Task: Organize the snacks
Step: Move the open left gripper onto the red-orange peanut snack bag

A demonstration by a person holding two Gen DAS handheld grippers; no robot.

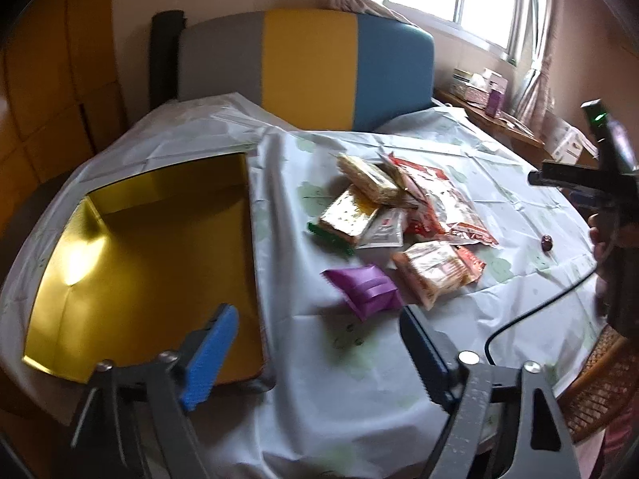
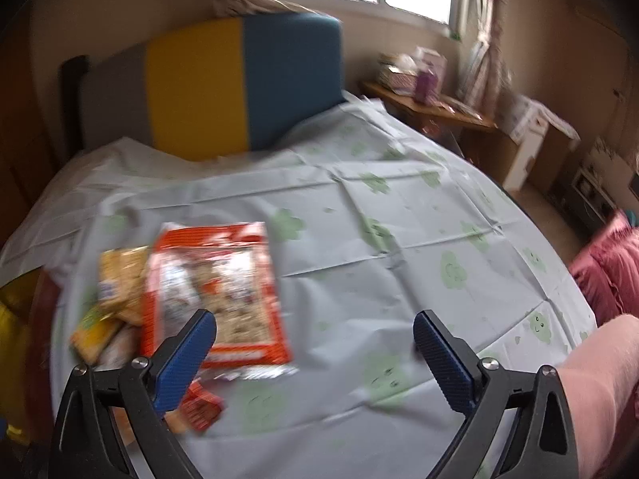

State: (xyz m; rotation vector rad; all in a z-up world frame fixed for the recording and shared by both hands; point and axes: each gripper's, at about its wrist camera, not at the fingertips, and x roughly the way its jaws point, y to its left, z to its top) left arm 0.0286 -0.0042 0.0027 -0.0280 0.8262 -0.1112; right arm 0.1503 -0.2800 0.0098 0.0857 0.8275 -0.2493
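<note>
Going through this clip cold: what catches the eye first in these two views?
The shiny gold box lying open on the left of the table, and beside it the jumbled heap of snack packets on the pale cloth, with a purple packet nearest the left tongs. Behind stands a grey, yellow and blue chair back. In the right view, a big red packet dominates.

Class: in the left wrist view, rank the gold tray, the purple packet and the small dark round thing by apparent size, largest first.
1. gold tray
2. purple packet
3. dark round thing, farther off, yet clearly smallest
</note>
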